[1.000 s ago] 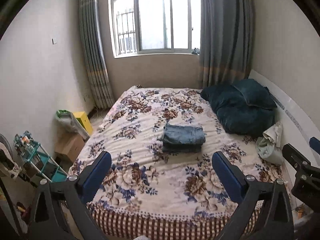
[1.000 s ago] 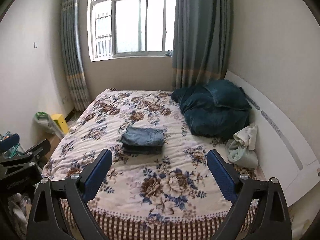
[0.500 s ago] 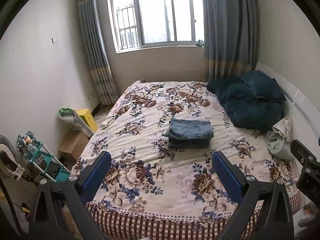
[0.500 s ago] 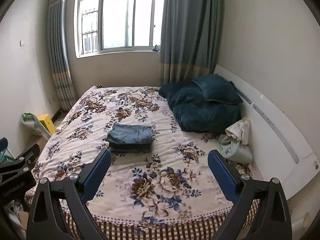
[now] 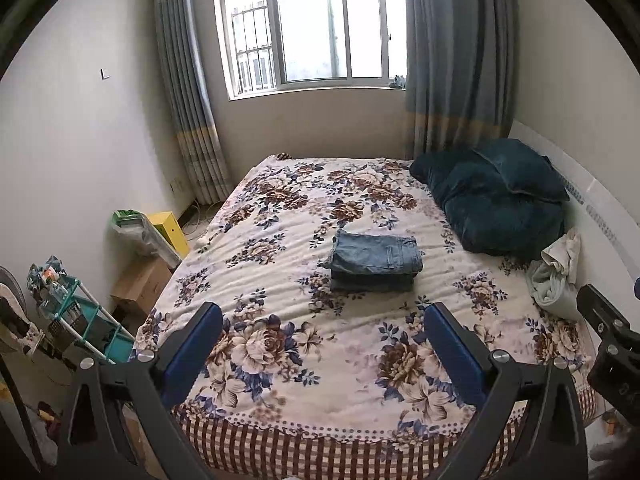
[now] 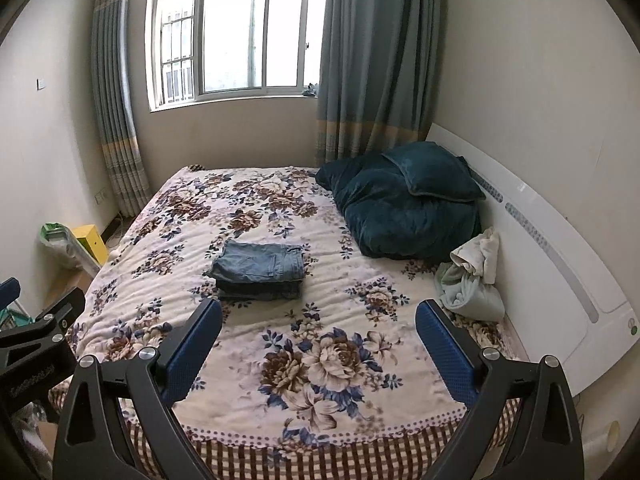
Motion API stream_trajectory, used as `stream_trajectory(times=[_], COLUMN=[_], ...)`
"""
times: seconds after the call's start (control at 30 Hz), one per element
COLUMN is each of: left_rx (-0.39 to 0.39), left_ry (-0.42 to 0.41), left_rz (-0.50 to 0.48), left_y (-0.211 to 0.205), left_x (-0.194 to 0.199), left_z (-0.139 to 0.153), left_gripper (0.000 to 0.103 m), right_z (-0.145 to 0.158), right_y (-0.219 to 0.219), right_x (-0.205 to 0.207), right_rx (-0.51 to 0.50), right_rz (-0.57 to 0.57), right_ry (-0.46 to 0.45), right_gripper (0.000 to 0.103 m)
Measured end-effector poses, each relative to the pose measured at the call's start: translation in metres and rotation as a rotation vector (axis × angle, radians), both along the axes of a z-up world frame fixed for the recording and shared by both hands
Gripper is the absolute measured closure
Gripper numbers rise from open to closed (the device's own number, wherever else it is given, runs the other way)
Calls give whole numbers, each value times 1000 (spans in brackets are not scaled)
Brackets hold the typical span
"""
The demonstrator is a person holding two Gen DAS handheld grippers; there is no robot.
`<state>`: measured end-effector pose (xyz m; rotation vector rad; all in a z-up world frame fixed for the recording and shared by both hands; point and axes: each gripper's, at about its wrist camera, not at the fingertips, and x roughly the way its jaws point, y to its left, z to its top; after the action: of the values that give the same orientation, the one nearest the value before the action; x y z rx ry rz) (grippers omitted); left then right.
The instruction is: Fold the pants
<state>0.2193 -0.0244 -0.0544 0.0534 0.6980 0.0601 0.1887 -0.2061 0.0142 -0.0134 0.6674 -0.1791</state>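
Note:
Blue denim pants (image 5: pixel 376 262) lie folded in a neat stack in the middle of the floral bed (image 5: pixel 280 360); they also show in the right wrist view (image 6: pixel 260 270). My left gripper (image 5: pixel 322 338) is open and empty, held back over the bed's foot, well short of the pants. My right gripper (image 6: pixel 318 336) is open and empty, also over the foot of the bed, apart from the pants. Part of the right gripper (image 5: pixel 612 344) shows at the right edge of the left wrist view.
A dark teal quilt and pillow (image 6: pixel 404 200) lie by the white headboard (image 6: pixel 560 264). A bundle of pale clothes (image 6: pixel 472 276) sits beside them. A teal rack (image 5: pixel 80 328), a cardboard box (image 5: pixel 140 284) and a yellow box (image 5: pixel 172 230) stand on the floor at the left.
Both grippers have pulled back and shifted a little; the bed and pants sit slightly farther and lower in view. The pants have not moved. Both grippers stay open.

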Motion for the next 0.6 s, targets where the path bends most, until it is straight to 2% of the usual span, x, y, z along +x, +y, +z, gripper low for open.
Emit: stream_trajectory(times=[0.6], left_rx=[-12], left_ry=[-2], left_rz=[14], left_y=[1], left_x=[-1], left_z=[2], left_gripper=[0], right_z=[-8], right_y=[5], right_x=[-4], right_rx=[4], right_rz=[11], right_ry=[11], right_gripper=[3])
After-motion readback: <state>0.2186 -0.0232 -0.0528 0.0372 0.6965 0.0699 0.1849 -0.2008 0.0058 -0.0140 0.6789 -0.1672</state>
